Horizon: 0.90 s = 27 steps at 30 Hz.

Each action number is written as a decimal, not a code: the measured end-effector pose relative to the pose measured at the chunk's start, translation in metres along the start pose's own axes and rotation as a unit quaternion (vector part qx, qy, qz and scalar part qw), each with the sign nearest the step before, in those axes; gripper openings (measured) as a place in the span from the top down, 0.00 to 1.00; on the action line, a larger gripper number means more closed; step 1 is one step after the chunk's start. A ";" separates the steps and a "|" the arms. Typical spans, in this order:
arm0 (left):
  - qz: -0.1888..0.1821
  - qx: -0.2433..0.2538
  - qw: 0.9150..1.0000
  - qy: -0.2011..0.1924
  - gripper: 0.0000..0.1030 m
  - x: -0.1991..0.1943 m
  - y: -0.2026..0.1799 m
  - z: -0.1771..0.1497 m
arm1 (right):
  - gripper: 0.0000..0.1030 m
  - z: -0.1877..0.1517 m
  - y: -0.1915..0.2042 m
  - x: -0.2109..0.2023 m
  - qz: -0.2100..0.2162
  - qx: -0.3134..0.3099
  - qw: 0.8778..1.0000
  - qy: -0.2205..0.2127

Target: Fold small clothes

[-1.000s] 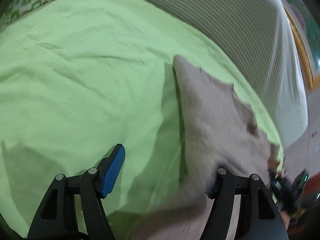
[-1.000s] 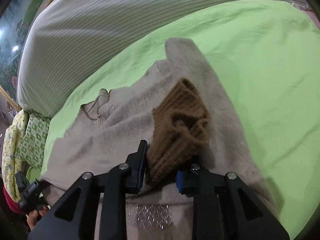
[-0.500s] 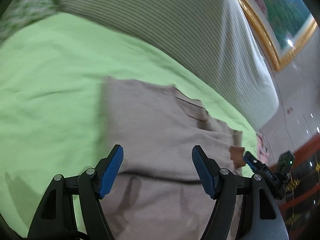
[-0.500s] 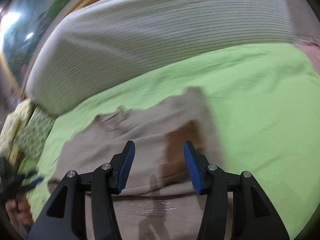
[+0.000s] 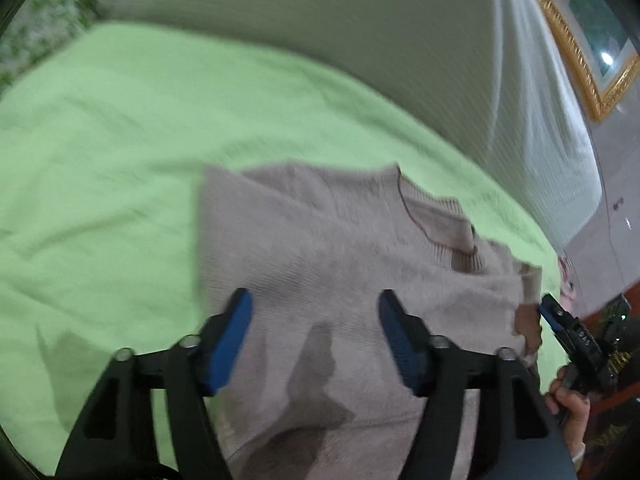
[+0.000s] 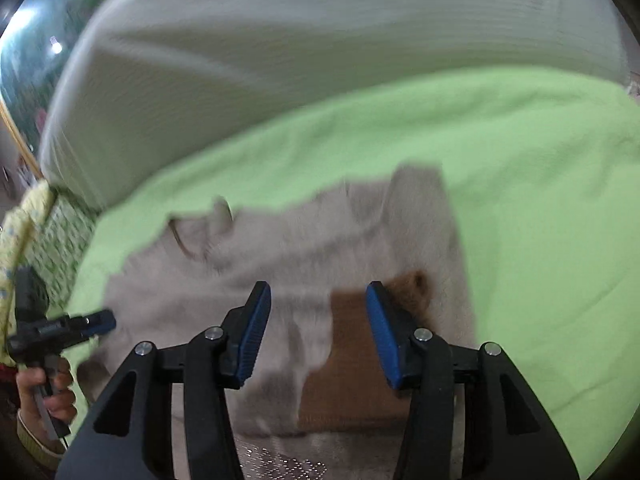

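Note:
A beige knit sweater [image 5: 340,248] lies on the green bedsheet [image 5: 120,160], its neckline toward the headboard and its sleeves folded in over the body. My left gripper [image 5: 315,300] hovers open above the sweater's left half, nothing between its blue pads. My right gripper [image 6: 318,292] is open too, just above the sweater [image 6: 280,248]. The brown ribbed cuff [image 6: 348,340] lies loose on the body under the right-hand finger [image 6: 384,332]. Each view shows the other gripper at its edge: the right one [image 5: 560,320] and the left one [image 6: 80,324].
A tall pale striped headboard cushion [image 5: 320,40] rises behind the sheet. A green-patterned pillow [image 6: 52,232] lies at the left end. A gold-framed picture [image 5: 580,60] hangs on the wall. A hand [image 6: 52,392] holds the left gripper's handle. Bare green sheet surrounds the sweater.
My right gripper opened and let go of the brown cuff, which now rests on the sweater. Both grippers lifted back, and the left swung from the sheet to over the sweater.

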<state>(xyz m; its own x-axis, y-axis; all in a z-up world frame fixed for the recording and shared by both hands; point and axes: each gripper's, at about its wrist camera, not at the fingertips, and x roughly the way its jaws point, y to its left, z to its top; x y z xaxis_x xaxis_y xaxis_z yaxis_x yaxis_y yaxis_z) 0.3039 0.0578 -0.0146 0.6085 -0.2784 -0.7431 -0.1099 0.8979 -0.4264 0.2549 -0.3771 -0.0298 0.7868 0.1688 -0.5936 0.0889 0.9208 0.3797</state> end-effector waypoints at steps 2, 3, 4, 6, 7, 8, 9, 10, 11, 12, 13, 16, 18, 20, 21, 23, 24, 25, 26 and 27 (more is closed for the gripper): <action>0.007 -0.021 1.000 -0.013 0.22 -0.008 0.011 0.003 | 0.48 0.004 -0.011 -0.011 -0.034 0.017 0.999 -0.017; 0.008 -0.026 1.000 -0.013 0.22 -0.007 0.014 0.005 | 0.43 0.007 -0.014 -0.012 -0.045 0.019 0.999 -0.018; 0.013 -0.031 0.999 -0.007 0.22 -0.003 0.019 0.010 | 0.41 0.013 -0.019 -0.007 -0.058 0.015 0.998 -0.008; 0.031 -0.043 0.999 0.011 0.21 0.007 0.028 0.017 | 0.41 0.023 -0.024 0.002 -0.062 0.005 0.998 0.012; 0.038 -0.053 0.998 0.026 0.21 0.016 0.035 0.022 | 0.41 0.027 -0.028 0.008 -0.059 0.005 0.998 0.021; 0.040 -0.061 0.997 0.034 0.21 0.021 0.040 0.023 | 0.40 0.032 -0.032 0.014 -0.056 0.006 0.998 0.027; 0.042 -0.071 0.996 0.042 0.21 0.028 0.044 0.026 | 0.40 0.034 -0.033 0.019 -0.047 0.006 0.998 0.033; 0.037 -0.082 0.995 0.050 0.21 0.035 0.048 0.028 | 0.40 0.037 -0.037 0.028 -0.027 0.012 0.999 0.045; 0.030 -0.087 0.994 0.055 0.21 0.041 0.049 0.030 | 0.40 0.038 -0.038 0.033 -0.017 0.016 0.998 0.051; 0.029 -0.090 0.994 0.059 0.21 0.045 0.050 0.031 | 0.40 0.039 -0.040 0.042 -0.008 0.015 0.998 0.061; 0.038 -0.088 0.994 0.055 0.20 0.050 0.048 0.033 | 0.40 0.038 -0.040 0.048 -0.004 0.013 0.997 0.069; 0.068 -0.056 0.995 0.041 0.20 0.060 0.034 0.037 | 0.62 0.036 -0.043 0.064 0.016 0.027 0.996 0.082; 0.081 -0.028 0.996 0.025 0.62 0.064 0.024 0.039 | 0.92 0.037 -0.046 0.065 0.022 0.039 0.995 0.085; 0.043 -0.012 0.999 0.029 0.83 0.065 0.013 0.043 | 0.93 0.042 -0.042 0.042 0.006 0.024 0.999 0.046; 0.043 0.001 0.999 0.019 0.85 0.063 0.007 0.044 | 0.93 0.044 -0.041 0.024 -0.004 0.022 1.000 0.015; 0.055 0.038 0.998 0.006 0.86 0.064 -0.007 0.042 | 0.93 0.044 -0.046 -0.006 -0.036 0.025 0.998 -0.038; 0.074 0.052 0.996 0.006 0.86 0.069 -0.013 0.041 | 0.93 0.044 -0.051 -0.012 -0.055 0.029 0.997 -0.043; 0.086 0.057 0.995 0.009 0.86 0.074 -0.015 0.040 | 0.93 0.041 -0.059 -0.011 -0.071 0.040 0.996 -0.035; 0.097 0.059 0.993 0.010 0.86 0.078 -0.014 0.039 | 0.93 0.038 -0.065 -0.003 -0.071 0.046 0.996 -0.011; 0.101 0.057 0.993 0.005 0.85 0.078 -0.013 0.038 | 0.92 0.034 -0.067 0.005 -0.071 0.046 0.996 0.011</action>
<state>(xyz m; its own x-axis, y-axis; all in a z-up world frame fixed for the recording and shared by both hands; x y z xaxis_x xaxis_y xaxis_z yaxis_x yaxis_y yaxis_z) 0.3831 0.0378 -0.0474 0.5748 -0.0909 -0.8132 -0.1392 0.9685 -0.2067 0.2733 -0.4499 -0.0341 0.7496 0.0480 -0.6602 0.2548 0.8996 0.3548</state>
